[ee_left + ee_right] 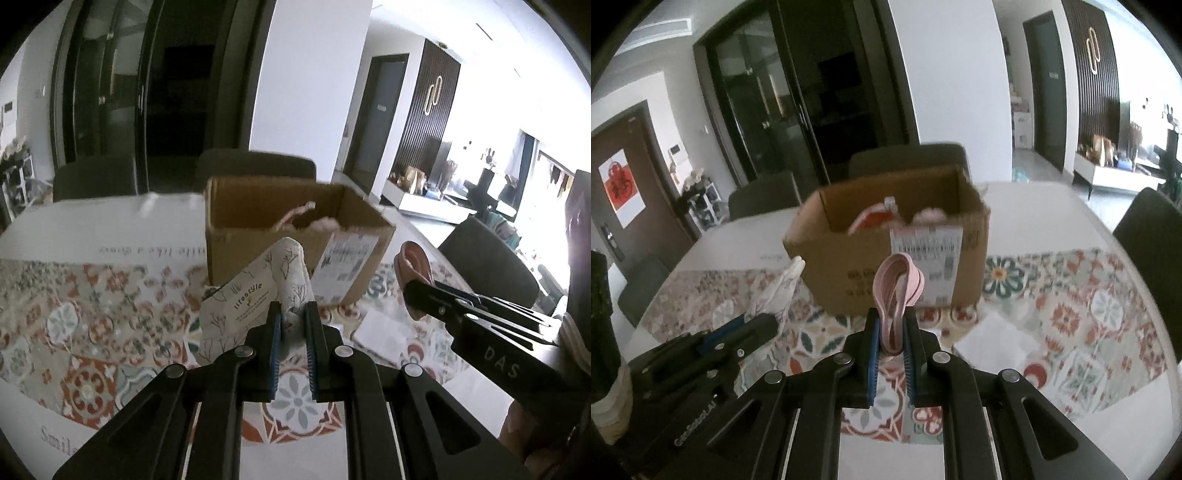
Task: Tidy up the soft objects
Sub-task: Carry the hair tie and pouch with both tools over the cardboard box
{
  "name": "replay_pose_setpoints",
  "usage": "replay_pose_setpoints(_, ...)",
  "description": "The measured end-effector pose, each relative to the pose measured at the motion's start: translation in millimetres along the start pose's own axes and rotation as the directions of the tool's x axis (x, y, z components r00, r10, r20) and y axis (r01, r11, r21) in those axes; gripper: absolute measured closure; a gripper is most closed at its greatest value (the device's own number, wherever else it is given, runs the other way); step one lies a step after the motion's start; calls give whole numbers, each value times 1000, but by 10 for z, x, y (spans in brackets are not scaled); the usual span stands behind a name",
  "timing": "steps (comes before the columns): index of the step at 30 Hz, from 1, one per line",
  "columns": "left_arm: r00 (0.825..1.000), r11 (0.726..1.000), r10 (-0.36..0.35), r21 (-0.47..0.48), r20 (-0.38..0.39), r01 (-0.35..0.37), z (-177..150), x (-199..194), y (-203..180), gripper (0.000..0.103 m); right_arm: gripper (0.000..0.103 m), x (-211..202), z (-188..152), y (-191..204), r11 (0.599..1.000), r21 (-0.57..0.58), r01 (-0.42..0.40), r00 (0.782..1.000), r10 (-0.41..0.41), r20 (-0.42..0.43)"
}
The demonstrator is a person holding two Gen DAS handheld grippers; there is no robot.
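Left view: left claw [293, 314] pinched on a cloth [284, 273], held up just before the box [258, 240]. Carrying step, likely.

Right view: right claw [891, 328] pinched on a pink band [897, 284], near the box [849, 266]. Next: lift over rim, let go inside.

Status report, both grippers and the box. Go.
Left gripper shut on printed cloth pouch. Right gripper shut on pink folded band. Cardboard box ahead, open, soft items already inside. Path clear.
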State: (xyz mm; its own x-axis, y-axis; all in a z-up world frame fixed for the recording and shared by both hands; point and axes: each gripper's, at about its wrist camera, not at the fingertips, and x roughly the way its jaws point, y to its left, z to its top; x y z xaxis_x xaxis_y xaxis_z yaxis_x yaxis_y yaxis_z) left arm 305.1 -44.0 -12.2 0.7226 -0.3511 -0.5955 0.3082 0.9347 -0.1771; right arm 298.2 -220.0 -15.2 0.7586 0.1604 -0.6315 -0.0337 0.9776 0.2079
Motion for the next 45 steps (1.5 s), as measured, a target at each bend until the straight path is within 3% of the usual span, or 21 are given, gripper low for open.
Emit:
replay_pose_setpoints(10, 996, 997, 21, 68, 89, -28, 521, -65, -79, 89, 90, -107, 512, 49, 998, -64, 8, 995, -1, 103)
replay_pose_setpoints(19, 995, 997, 22, 67, 97, -28, 868, 168, -73, 89, 90, 59, 876, 9, 996, -88, 3, 992, 8, 124)
replay_pose_setpoints(31, 998, 994, 51, 90, 41, -54, 1118, 776, -48, 89, 90, 597, 1115, -145, 996, -87, -8, 997, 14, 79)
replay_pose_setpoints(45, 991, 994, 49, 99, -121, -37, 1097, 1474, 48, 88, 89, 1292, 1142, -245, 995, -97, -31, 999, 26, -47)
